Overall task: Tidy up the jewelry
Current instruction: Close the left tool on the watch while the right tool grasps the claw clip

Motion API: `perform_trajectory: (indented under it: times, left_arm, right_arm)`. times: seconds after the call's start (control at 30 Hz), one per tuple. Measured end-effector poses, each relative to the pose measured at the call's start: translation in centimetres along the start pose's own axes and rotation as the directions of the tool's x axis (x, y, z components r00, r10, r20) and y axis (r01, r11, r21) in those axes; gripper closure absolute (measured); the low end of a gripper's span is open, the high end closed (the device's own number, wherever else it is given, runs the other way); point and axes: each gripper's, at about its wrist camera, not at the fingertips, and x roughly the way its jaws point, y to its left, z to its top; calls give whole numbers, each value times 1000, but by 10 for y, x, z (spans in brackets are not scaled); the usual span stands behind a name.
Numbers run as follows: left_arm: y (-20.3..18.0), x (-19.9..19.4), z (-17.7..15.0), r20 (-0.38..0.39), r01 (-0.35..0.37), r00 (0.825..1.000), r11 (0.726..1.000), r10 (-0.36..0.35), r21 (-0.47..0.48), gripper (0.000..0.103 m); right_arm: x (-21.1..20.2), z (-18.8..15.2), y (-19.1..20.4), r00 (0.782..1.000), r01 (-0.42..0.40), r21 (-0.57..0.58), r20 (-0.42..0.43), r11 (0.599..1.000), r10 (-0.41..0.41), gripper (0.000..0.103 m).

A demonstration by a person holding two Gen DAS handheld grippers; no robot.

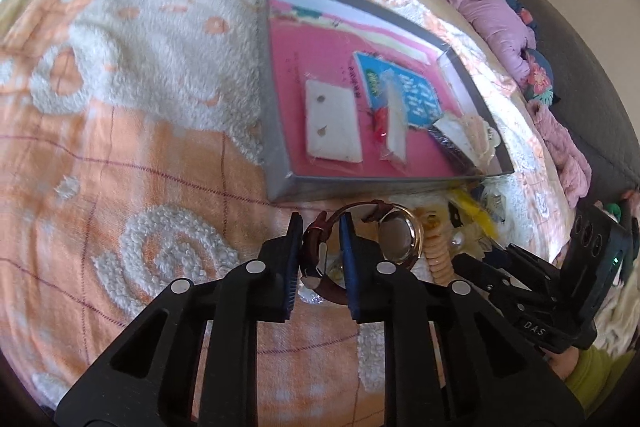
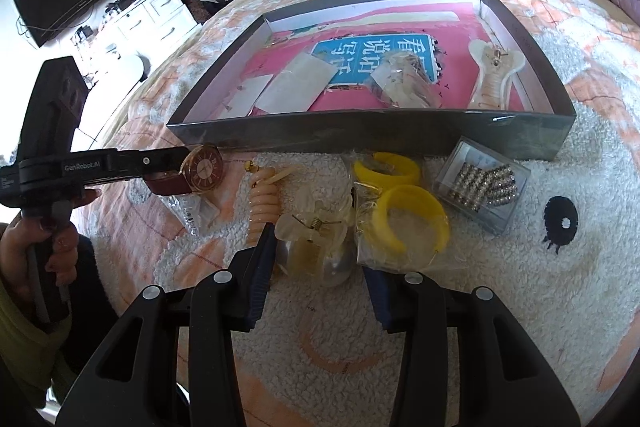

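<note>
Watch (image 1: 384, 239) first: the left gripper (image 1: 320, 259) has its jaws clamped on the brown strap, with the gold-rimmed case hanging just right of the jaws, lifted a little off the bed (image 1: 120, 147). In the right wrist view the same watch sits at the tip of the left gripper, close against the near wall of the box (image 2: 360, 135).

Ahead of both sets of jaws lies that box, grey-walled with a pink printed floor. Already inside are a white earring card (image 1: 332, 127), a couple of small clear packets (image 2: 404, 83) and a cream hair clip (image 2: 496, 75) at its right end. That much of the sorting looks done.

Between the box and the right jaws, loose pieces are left on the bed: a cream coil tie (image 2: 262, 203), a clear claw clip (image 2: 316, 239) with a pearly bead under it, two yellow bangles (image 2: 404, 203) in wrapping, and, well right of the jaws, a clear case of rhinestone pieces (image 2: 480, 183).

The right gripper (image 2: 320, 263) has its jaws partly apart with the claw clip between them; the left pad touches it, but whether the right one presses on it I cannot tell.

By my judgement the task is perhaps half done: the watch needs carrying over the box wall, then about five pieces follow.
</note>
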Motion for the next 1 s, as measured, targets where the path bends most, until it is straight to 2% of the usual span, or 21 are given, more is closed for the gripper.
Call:
perform_trajectory:
  times: [0.23,0.5,0.8,1.0]
  left_arm:
    - [-18,-25,1,77,-14,997,998,9,56,94]
    - [-23,-54,2,139,-8,990,998,-1,63,94]
    - [-25,-89,11,219,-37,976,997,22,63,94]
    - [-29,-89,23,229,-41,973,996,23,76,94]
  right_arm:
    - [-14,-5,5,999,-11,-55,37,998,13,66]
    - [-38,-3,22,993,-80,-96,76,992,88,66]
    - [-58,16,43,984,-113,-155,116,981,132,66]
    - [-64,36,45,980,-102,-170,150,980,128,66]
